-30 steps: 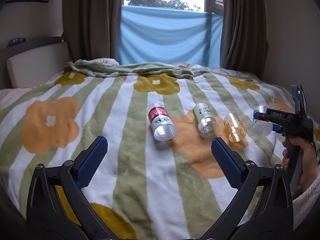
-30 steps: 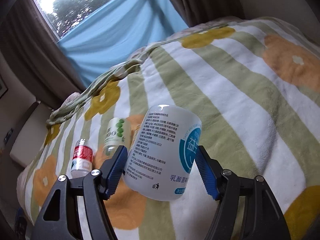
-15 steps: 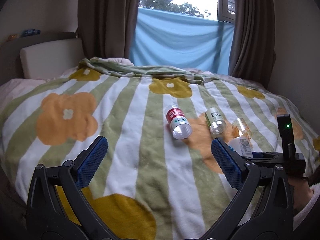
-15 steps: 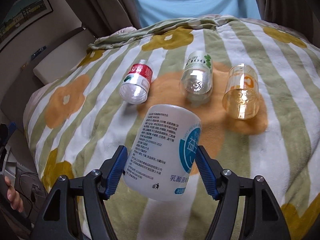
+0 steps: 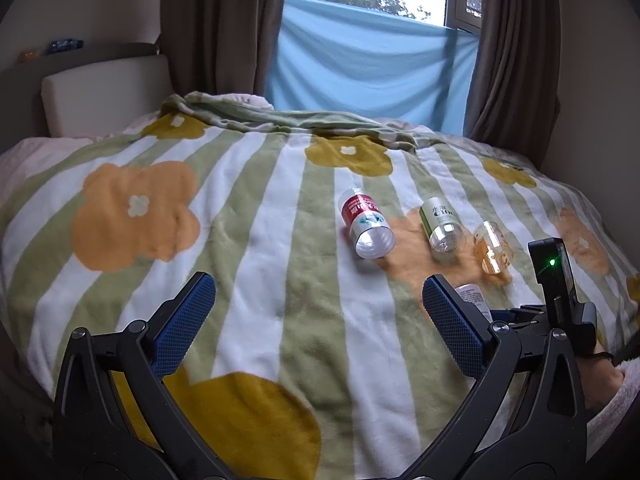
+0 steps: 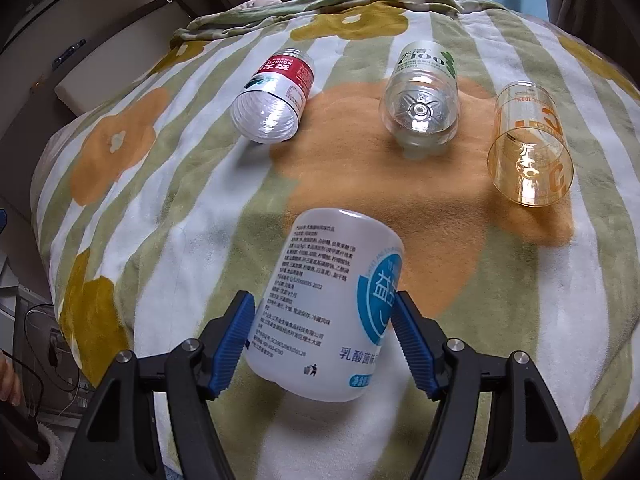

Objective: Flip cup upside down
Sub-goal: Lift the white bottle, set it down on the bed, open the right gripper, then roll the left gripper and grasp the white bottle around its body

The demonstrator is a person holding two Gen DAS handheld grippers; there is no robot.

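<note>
Above the striped, flower-printed blanket (image 6: 192, 216), your right gripper (image 6: 323, 326) had its two blue pads pressed against the sides of a white cup (image 6: 332, 304) with blue lettering, holding it clear of the bed and tilted, its closed end pointing away from the camera toward the far side of the bed. In your left wrist view only a sliver of that white cup (image 5: 474, 296) showed behind the right-hand blue pad, with the right gripper's black body beside it. Your left gripper (image 5: 318, 322) hung over the near part of the blanket (image 5: 248, 240) with its pads spread wide and nothing between them. Beyond the held cup, three others lay on their sides in a row across an orange flower patch: a clear cup with a red label (image 6: 274, 96) to the left, a clear cup with a green label (image 6: 422, 100) in the middle, and an amber cup (image 6: 528, 148) to the right, each apart from its neighbour. A blue cloth (image 5: 368, 52) hung across the window between brown curtains (image 5: 216, 24).
</note>
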